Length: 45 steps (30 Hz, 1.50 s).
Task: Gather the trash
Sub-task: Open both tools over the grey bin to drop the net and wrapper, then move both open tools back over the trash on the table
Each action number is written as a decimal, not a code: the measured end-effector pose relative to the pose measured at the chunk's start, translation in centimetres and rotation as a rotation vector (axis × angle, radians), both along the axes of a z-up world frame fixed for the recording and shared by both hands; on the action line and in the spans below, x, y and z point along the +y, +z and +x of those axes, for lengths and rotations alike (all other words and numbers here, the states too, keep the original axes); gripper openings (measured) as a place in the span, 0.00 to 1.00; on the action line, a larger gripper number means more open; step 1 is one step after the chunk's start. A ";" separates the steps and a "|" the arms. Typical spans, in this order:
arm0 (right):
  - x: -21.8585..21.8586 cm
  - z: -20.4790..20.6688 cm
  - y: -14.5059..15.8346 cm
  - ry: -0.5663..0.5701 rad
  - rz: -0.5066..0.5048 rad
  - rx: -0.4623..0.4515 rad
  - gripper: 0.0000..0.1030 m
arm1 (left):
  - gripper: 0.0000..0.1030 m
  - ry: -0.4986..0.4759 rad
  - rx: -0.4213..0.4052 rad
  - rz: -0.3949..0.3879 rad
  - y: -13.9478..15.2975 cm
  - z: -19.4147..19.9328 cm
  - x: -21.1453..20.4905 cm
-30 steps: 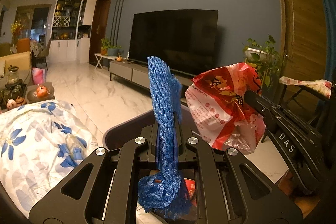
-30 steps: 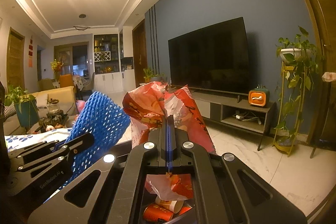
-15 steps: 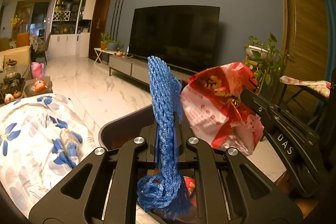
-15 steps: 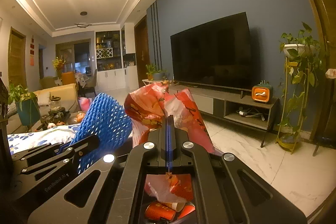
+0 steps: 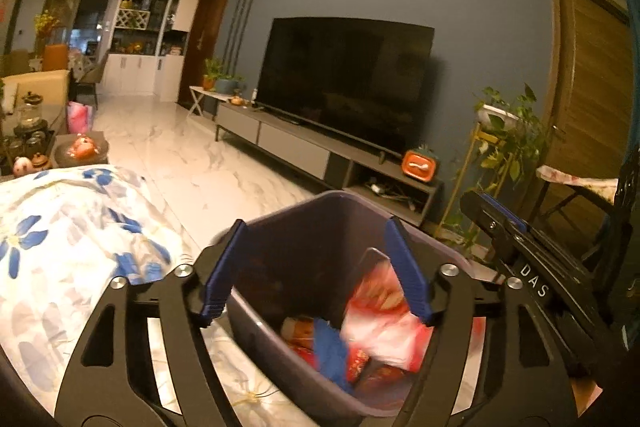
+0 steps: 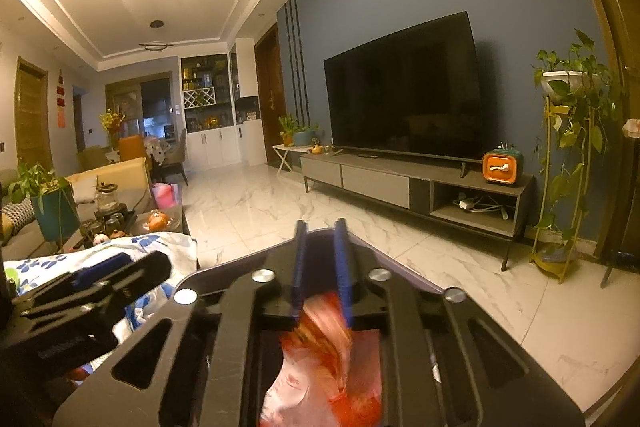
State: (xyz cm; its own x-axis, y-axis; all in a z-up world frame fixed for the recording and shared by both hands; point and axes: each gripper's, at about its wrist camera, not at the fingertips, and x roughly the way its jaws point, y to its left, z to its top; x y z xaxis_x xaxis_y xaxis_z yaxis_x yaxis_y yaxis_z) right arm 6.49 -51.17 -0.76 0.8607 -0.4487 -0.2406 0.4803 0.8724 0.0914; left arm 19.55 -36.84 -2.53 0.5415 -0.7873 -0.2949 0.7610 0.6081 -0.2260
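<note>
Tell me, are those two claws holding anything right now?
No. The left gripper gapes empty; the right gripper has parted, and the red bag is in the bin.

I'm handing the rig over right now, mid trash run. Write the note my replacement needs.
Left tool: open, empty, over the purple trash bin.
Right tool: fingers slightly apart, nothing clamped; red-and-white plastic bag blurred just below, seemingly dropping free.
In the bin: blue foam net, the bag, other red wrappers.
Done: both pieces released into the bin.
Left: confirm the bag settles inside, then look for more trash; none shows in these views.
</note>
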 end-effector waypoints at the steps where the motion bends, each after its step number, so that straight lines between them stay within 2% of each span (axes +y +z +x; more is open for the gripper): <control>1: 0.3 0.0 0.0 0.003 -0.004 0.000 0.24 | 0.71 0.015 -0.004 -0.002 0.1 -0.1 0.5; 3: 0.6 -0.1 0.0 0.007 -0.008 -0.007 0.27 | 0.74 0.042 -0.013 0.001 0.3 -0.3 1.3; 5: 0.9 -0.4 0.1 0.009 -0.007 -0.013 0.34 | 0.77 0.077 -0.024 0.006 0.5 -0.6 2.4; 10: 2.2 -1.8 0.7 0.027 -0.008 -0.058 0.61 | 0.82 0.172 -0.039 0.022 0.9 -1.1 5.7; 15: 3.6 -2.8 0.9 0.052 0.002 -0.069 0.73 | 0.85 0.286 -0.058 0.041 1.3 -2.1 9.6; 24: 8.8 -3.3 1.5 0.143 0.015 -0.062 0.74 | 0.85 0.418 -0.051 0.069 1.7 -3.6 16.9; 32: 15.0 -1.7 1.4 0.296 0.020 -0.044 0.74 | 0.85 0.589 -0.069 0.094 1.7 -4.9 25.1; 40: 21.2 0.4 0.3 0.432 0.014 -0.002 0.74 | 0.85 0.783 -0.056 0.137 0.1 -6.4 33.5; 45: 24.5 2.3 -0.2 0.505 0.013 0.027 0.74 | 0.85 0.900 -0.024 0.112 -0.4 -7.3 38.6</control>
